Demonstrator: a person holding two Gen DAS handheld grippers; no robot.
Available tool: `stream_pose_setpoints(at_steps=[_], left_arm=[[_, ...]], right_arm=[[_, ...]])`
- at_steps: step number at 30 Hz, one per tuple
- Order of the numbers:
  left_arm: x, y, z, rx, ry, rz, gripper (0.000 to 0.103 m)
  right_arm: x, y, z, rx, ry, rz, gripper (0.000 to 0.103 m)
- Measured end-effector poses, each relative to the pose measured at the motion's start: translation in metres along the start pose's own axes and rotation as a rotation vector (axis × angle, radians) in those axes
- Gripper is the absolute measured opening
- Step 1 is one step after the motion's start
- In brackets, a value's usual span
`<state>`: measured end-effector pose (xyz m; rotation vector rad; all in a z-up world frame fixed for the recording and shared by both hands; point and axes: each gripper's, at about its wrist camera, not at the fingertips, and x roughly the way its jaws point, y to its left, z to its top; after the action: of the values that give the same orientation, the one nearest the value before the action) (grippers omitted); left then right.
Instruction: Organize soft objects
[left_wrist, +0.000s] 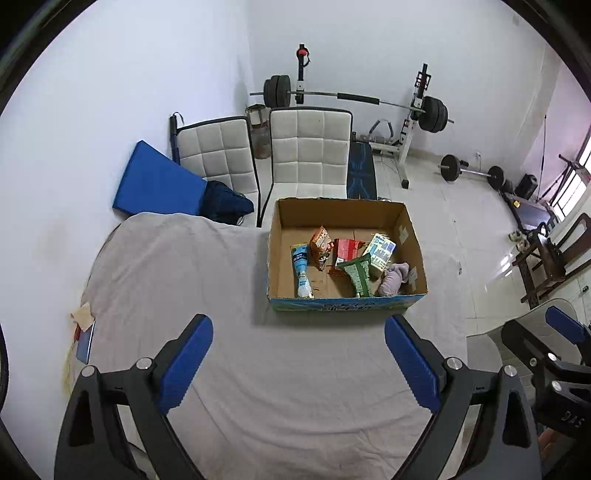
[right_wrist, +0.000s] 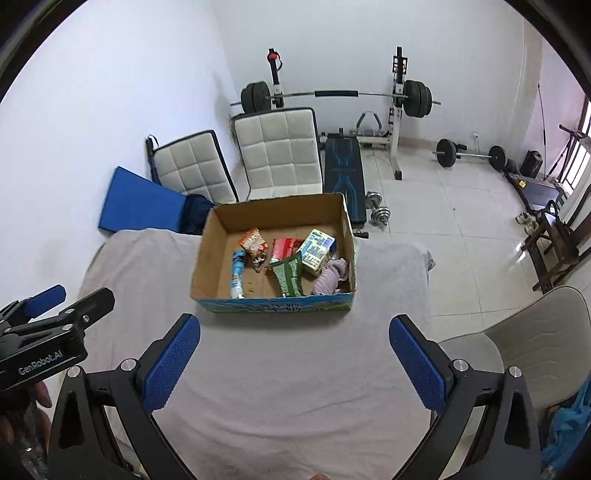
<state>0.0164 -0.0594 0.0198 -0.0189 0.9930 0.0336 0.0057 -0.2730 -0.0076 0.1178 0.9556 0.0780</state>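
Both the left hand-held gripper (left_wrist: 298, 363) and right hand-held gripper (right_wrist: 294, 365) gape wide (nothing held) before the cardboard box (right_wrist: 274, 306).

Left gripper (left_wrist: 299, 354): black triangulated linkage arms with cut-outs, silver round screw heads at the pivots, blue ribbed pads (left_wrist: 188, 363). Right gripper (right_wrist: 295, 354): identical build, blue knurled pads (right_wrist: 417, 363). White "GenRobot.AI" lettering appears at 9 o'clock in the right wrist view.

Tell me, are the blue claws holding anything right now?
No, nothing is held. The left gripper and the right gripper are both wide open above the grey cloth. The soft things lie in the cardboard box.
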Motion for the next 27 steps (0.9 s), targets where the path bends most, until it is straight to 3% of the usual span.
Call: stream_pose_setpoints(at_steps=[9,11,17,27], left_arm=[[-0.028,-0.001,-0.013,-0.003,-0.035,-0.003,0.096],[-0.029,-0.002,-0.014,0.001,-0.043,-0.001,0.103],[-0.026,-0.003,-0.014,-0.005,-0.059,-0.004,0.103],[-0.020,-0.004,-0.011,-0.008,-0.066,0.010,0.103]], right_arm=[[-0.063,0.011,-0.013,-0.012,-0.048,0.011,0.103],[-0.069,0.012,-0.014,-0.019,-0.051,0.000,0.103],[-0.062,0.010,-0.007,-0.019,-0.068,-0.055,0.103],[-0.045,0.011,0.007,-0.025,-0.088,-0.070,0.103]])
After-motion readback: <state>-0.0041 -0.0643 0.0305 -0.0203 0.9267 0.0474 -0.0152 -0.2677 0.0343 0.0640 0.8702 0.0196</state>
